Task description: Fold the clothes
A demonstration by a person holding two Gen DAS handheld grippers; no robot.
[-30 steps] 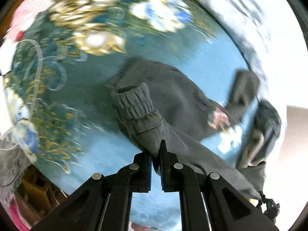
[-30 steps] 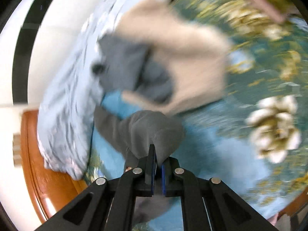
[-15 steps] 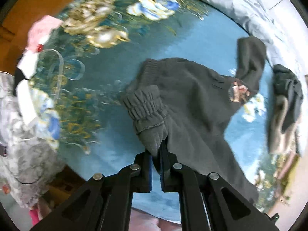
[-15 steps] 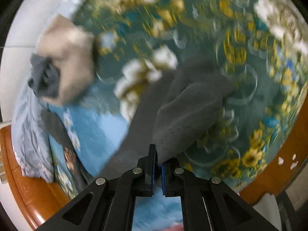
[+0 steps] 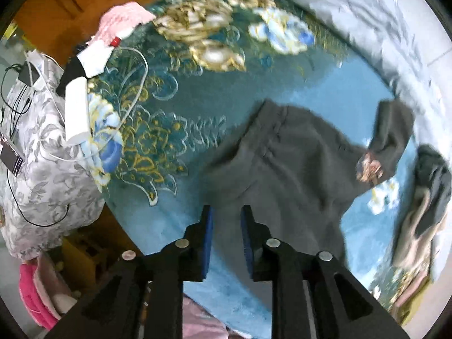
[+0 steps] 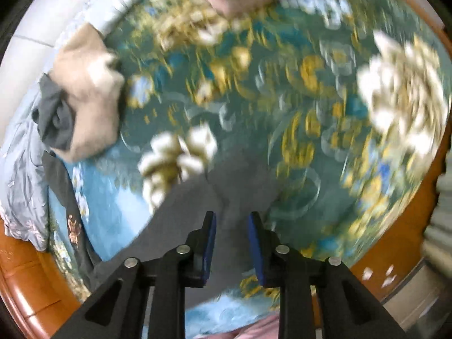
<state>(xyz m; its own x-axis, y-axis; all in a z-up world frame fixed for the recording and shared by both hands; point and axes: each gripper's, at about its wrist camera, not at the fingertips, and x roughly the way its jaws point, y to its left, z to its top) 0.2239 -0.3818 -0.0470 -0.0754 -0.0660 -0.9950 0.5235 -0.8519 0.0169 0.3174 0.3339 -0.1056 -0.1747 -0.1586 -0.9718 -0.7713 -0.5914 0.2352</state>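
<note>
A dark grey garment (image 5: 285,166) lies spread on the teal flowered bedspread (image 5: 180,107), with a small patch (image 5: 370,166) near one sleeve. My left gripper (image 5: 226,212) is open just above its near edge, jaws apart, holding nothing. In the right wrist view the same grey garment (image 6: 226,197) lies under my right gripper (image 6: 231,217), which is open with the cloth showing between its pads. The view is blurred.
A beige and grey pile of clothes (image 5: 423,206) lies at the right, also in the right wrist view (image 6: 82,99). A white charger with cable (image 5: 76,110) and pink cloth (image 5: 121,19) lie left. A grey quilt (image 5: 395,28) lines the far side. The wooden bed frame (image 6: 28,276) borders the bed.
Both grippers were shut on the grey garment and have opened, letting it drop flat on the bedspread. The cuff held by the left gripper is no longer bunched up.
</note>
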